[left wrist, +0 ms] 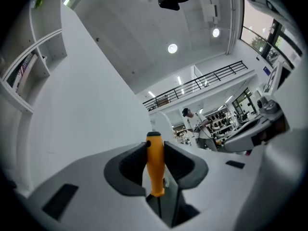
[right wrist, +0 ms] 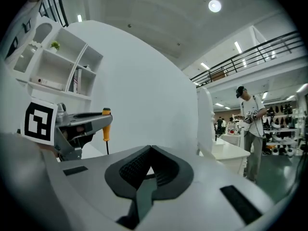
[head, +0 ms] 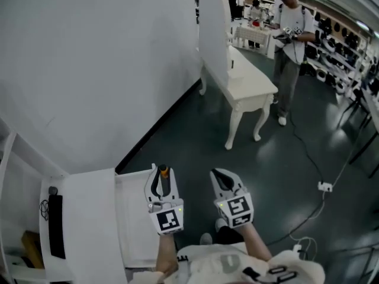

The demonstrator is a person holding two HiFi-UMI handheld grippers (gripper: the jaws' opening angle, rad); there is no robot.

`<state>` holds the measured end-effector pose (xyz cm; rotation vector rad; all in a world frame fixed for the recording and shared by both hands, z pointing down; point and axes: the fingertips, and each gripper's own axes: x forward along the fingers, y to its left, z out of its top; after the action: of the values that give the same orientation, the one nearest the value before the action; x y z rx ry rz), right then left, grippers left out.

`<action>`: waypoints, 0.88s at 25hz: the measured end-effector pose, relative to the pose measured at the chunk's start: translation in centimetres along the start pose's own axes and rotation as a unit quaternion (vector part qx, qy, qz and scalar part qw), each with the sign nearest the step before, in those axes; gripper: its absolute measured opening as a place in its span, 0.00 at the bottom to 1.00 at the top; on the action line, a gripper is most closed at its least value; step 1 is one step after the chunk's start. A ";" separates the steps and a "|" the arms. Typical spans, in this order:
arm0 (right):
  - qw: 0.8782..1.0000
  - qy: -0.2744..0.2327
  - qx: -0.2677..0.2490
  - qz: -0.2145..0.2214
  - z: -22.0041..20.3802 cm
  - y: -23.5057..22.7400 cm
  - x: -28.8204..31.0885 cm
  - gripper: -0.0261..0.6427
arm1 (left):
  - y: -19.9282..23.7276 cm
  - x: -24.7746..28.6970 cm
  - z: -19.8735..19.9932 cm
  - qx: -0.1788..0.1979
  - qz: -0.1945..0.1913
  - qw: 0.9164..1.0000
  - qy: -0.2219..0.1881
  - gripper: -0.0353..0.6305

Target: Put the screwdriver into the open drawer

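Note:
My left gripper (head: 161, 176) is shut on a screwdriver (head: 164, 171) with an orange handle, held upright with the thin shaft pointing down. In the left gripper view the handle (left wrist: 155, 165) is pinched between the two dark pads. It hangs over the right edge of the open white drawer (head: 133, 218), which juts from a white cabinet. My right gripper (head: 222, 179) is just right of it, over the dark floor, shut with nothing between its tips (right wrist: 150, 147). In the right gripper view, the left gripper (right wrist: 91, 121) and the screwdriver (right wrist: 106, 129) are at the left.
A tall white wall (head: 100, 70) stands behind the cabinet. A white table (head: 249, 87) and a standing person (head: 290, 40) are farther off. A cable with a plug (head: 324, 186) lies on the floor at right. Shelves (head: 23, 241) are at far left.

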<state>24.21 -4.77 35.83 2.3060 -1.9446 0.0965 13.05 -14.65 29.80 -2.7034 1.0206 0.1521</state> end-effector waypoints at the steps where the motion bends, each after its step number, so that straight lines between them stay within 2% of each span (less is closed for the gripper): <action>1: 1.000 -0.004 0.000 0.011 0.2 0.4 0.8 0.05 | 0.6 -0.1 -0.3 0.000 0.010 1.000 0.003 0.22; 6: 0.995 -0.020 -0.011 0.101 2.1 3.8 6.0 0.05 | 5.2 -1.0 -1.0 0.012 0.097 0.995 0.019 0.22; 9: 0.986 -0.019 -0.027 0.163 3.5 6.0 9.1 0.05 | 8.4 -1.6 -1.0 0.006 0.163 0.986 0.022 0.22; 11: 0.977 -0.020 -0.036 0.210 4.0 7.9 11.1 0.05 | 10.4 -2.3 -1.1 0.004 0.208 0.978 0.026 0.22; 14: 0.959 -0.025 -0.054 0.277 4.7 10.9 13.7 0.05 | 13.0 -3.9 -1.0 0.015 0.277 0.960 0.033 0.22; 17: 0.937 -0.021 -0.071 0.341 5.1 13.9 15.2 0.05 | 14.9 -6.2 -1.3 0.025 0.341 0.938 0.052 0.22; 22: 0.891 -0.032 -0.083 0.446 5.7 20.0 15.3 0.05 | 17.0 -12.1 -0.9 0.040 0.448 0.890 0.073 0.22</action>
<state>6.96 -23.83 33.21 1.1588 -2.7387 -0.0635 -7.27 -19.55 29.62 -1.9746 2.1837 0.0598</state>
